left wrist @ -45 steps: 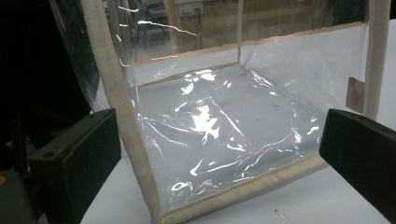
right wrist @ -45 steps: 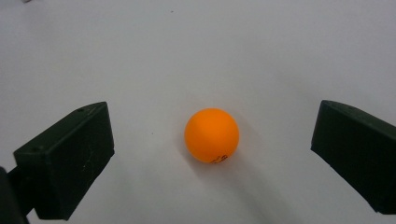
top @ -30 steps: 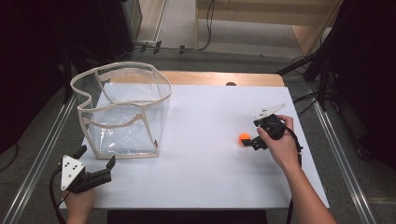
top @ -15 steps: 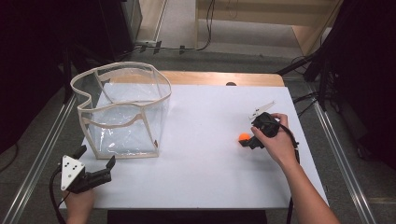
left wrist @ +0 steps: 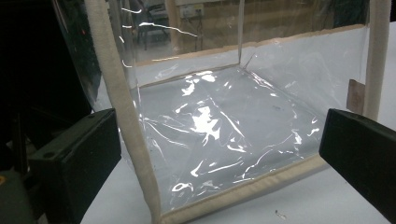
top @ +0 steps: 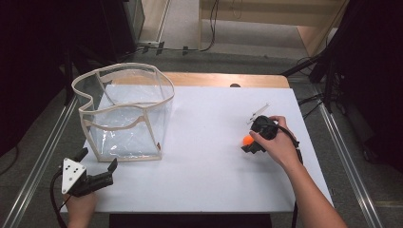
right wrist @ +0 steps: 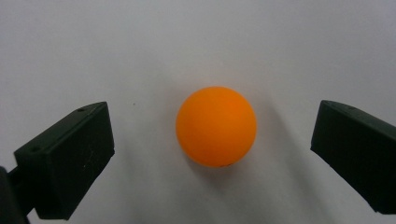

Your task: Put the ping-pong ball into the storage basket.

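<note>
White counter (top: 209,142): an orange ball (right wrist: 216,126) lies centred between the spread jaws of the right gripper (right wrist: 212,154), untouched, well right of the clear bag (top: 124,114).

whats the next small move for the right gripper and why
Probably close the right gripper on the orange ball. Its jaws stand open on either side of the ball, which rests on the white table centred between them, with clear gaps both sides.

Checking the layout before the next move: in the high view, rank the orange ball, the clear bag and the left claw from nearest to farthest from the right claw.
1. Orange ball, just left of the right claw.
2. Clear bag, across the table, left.
3. Left claw, near-left corner.
</note>
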A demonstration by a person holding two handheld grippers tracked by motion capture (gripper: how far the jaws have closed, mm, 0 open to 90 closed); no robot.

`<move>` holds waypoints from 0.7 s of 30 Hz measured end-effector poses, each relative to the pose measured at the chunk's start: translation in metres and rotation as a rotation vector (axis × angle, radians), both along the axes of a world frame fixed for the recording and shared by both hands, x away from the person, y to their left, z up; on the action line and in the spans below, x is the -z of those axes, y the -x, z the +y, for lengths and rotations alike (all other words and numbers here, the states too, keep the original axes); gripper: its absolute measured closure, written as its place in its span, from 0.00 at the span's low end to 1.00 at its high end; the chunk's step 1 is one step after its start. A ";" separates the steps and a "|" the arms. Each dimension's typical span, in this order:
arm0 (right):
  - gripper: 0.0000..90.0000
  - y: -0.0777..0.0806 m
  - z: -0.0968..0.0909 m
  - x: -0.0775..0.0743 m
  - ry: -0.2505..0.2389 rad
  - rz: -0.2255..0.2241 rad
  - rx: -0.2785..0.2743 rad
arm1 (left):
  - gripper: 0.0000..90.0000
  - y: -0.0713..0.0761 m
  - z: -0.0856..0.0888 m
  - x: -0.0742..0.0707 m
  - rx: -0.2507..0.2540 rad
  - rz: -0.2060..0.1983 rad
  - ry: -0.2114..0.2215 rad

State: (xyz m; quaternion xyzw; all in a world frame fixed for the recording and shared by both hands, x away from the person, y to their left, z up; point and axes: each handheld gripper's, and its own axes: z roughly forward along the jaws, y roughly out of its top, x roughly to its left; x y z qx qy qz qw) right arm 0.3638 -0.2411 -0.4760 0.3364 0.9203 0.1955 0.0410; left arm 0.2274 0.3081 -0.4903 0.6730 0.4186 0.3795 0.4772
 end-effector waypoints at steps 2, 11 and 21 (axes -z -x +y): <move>0.14 0.000 0.003 0.000 0.025 0.014 0.000 | 0.00 0.000 0.000 0.000 0.001 0.000 -0.001; 0.18 -0.003 0.006 0.001 0.055 0.023 -0.018 | 0.00 0.000 0.000 0.000 0.000 0.001 0.000; 0.52 -0.008 0.009 0.008 0.082 0.072 -0.005 | 0.00 0.000 0.000 0.000 0.001 0.000 -0.001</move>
